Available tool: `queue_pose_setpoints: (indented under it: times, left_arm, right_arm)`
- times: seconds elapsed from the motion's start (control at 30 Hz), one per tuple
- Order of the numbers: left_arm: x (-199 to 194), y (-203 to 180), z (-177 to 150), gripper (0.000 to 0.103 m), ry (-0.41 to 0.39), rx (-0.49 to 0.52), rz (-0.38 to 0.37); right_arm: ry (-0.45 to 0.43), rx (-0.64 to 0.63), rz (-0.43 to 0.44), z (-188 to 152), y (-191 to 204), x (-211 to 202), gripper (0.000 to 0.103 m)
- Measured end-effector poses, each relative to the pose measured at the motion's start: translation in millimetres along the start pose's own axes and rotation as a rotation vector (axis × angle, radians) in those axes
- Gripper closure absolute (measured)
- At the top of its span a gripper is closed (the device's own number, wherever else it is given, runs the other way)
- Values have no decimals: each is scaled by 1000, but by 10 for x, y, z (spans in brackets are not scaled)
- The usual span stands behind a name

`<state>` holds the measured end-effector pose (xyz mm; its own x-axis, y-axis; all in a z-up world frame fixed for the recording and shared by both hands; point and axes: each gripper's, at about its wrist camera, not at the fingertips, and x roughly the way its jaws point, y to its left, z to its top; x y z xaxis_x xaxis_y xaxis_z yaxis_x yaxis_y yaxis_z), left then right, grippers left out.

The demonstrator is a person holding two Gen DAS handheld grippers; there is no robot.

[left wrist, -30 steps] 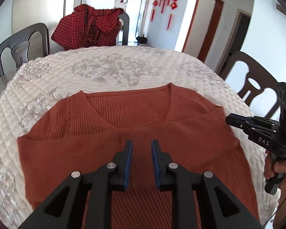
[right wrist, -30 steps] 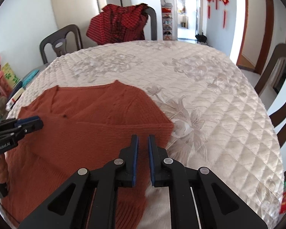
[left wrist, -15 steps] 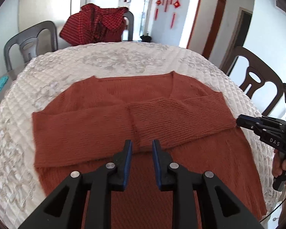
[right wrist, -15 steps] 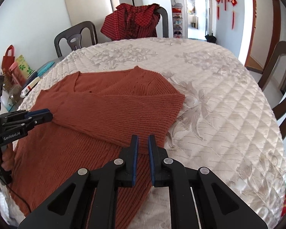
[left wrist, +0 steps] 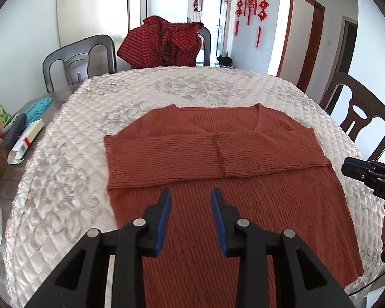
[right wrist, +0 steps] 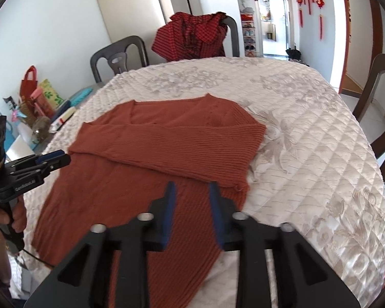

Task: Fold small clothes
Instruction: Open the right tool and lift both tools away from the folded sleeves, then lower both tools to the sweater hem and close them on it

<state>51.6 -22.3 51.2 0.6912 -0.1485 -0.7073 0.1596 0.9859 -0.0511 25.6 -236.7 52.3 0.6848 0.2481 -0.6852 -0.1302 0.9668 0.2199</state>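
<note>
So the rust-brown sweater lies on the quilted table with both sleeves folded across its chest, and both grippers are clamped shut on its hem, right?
Not quite. The rust-brown sweater does lie on the quilted table with both sleeves folded across its chest, but neither gripper grips it. The left wrist view shows the left gripper open above the fabric, and the right wrist view shows the right gripper open too.

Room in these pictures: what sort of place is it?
Most likely a home dining room: a round table under a quilted cover, dining chairs around it, and red knot ornaments on the wall.

A rust-orange ribbed sweater is laid on a cream quilted floral tablecloth; blue pads are seen.
</note>
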Motion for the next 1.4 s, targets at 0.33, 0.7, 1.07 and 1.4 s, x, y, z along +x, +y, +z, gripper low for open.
queue_pose_setpoints:
  times: [0.33, 0.7, 1.07, 1.4]
  left_arm:
    - [-232, 108, -186, 63, -13, -17, 25]
    - [-391, 314, -575, 63, 4, -49, 13]
    - [-423, 429, -968, 63, 74, -136, -90]
    - [-550, 399, -1186, 63, 87, -179, -137]
  right_arm:
    - [-19, -16, 5, -106, 138, -257, 66]
    - [-15, 6, 21, -360, 160, -414, 66]
    - [70, 116, 62, -799, 10, -335, 65]
    - [109, 235, 188, -1119, -5, -391, 65]
